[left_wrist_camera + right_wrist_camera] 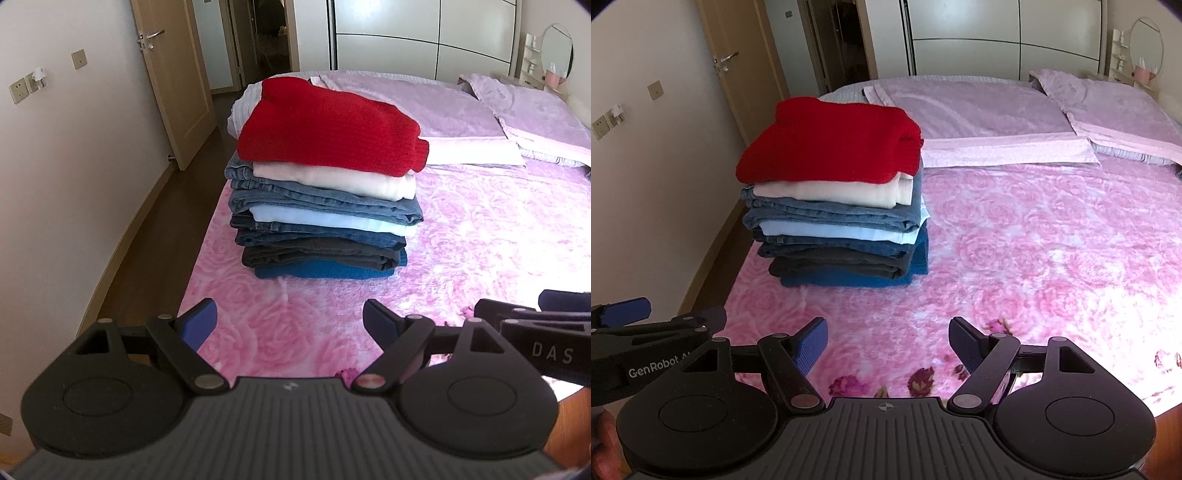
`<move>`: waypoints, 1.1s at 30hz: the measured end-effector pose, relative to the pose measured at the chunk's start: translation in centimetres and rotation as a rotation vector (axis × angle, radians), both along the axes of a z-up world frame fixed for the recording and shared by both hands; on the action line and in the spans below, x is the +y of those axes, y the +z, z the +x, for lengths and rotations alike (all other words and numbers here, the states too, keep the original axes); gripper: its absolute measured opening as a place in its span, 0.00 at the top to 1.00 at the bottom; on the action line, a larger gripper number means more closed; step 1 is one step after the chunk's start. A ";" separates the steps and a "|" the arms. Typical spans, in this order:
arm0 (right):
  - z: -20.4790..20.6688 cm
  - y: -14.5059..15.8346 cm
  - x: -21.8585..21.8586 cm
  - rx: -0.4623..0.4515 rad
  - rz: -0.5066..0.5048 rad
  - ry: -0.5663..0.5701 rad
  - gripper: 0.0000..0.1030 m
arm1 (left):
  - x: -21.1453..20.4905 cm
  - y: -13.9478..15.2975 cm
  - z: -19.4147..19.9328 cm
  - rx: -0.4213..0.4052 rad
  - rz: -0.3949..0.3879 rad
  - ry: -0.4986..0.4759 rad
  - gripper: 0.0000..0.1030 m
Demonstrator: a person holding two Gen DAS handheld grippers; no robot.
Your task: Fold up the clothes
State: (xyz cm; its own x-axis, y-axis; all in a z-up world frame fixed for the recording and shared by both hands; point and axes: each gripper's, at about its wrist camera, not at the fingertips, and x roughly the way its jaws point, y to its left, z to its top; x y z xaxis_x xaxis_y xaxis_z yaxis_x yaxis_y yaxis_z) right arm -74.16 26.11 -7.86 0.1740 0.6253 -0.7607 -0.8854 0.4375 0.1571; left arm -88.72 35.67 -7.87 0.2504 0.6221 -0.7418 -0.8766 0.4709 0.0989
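A stack of folded clothes stands on the pink rose-patterned bed cover. A red knit sweater lies on top, above cream, blue denim, pale blue, dark and teal pieces. The stack also shows in the right wrist view, with the red sweater on top. My left gripper is open and empty, low over the bed's near edge in front of the stack. My right gripper is open and empty, beside it to the right. The left gripper also shows at the left of the right wrist view.
Two lilac pillows lie at the head of the bed. A wall with sockets and a wooden door are to the left, with a strip of dark floor between wall and bed. White wardrobes stand behind.
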 end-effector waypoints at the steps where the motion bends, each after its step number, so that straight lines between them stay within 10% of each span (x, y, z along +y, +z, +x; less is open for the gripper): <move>1: 0.1 -0.2 0.1 0.002 -0.003 0.000 0.27 | 0.2 -0.1 0.1 0.001 -0.002 0.000 0.18; 33: 0.9 -1.7 5.3 0.052 -0.086 -0.056 0.27 | 6.0 -1.6 1.2 0.038 -0.071 -0.053 0.19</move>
State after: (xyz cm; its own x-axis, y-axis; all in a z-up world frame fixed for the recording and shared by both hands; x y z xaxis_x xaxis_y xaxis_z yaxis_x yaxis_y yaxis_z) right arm -73.22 31.45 -9.58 0.1660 0.5479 -0.8199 -0.8507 0.5001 0.1619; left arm -87.49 41.67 -9.44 0.2530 0.5541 -0.7931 -0.8463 0.5239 0.0960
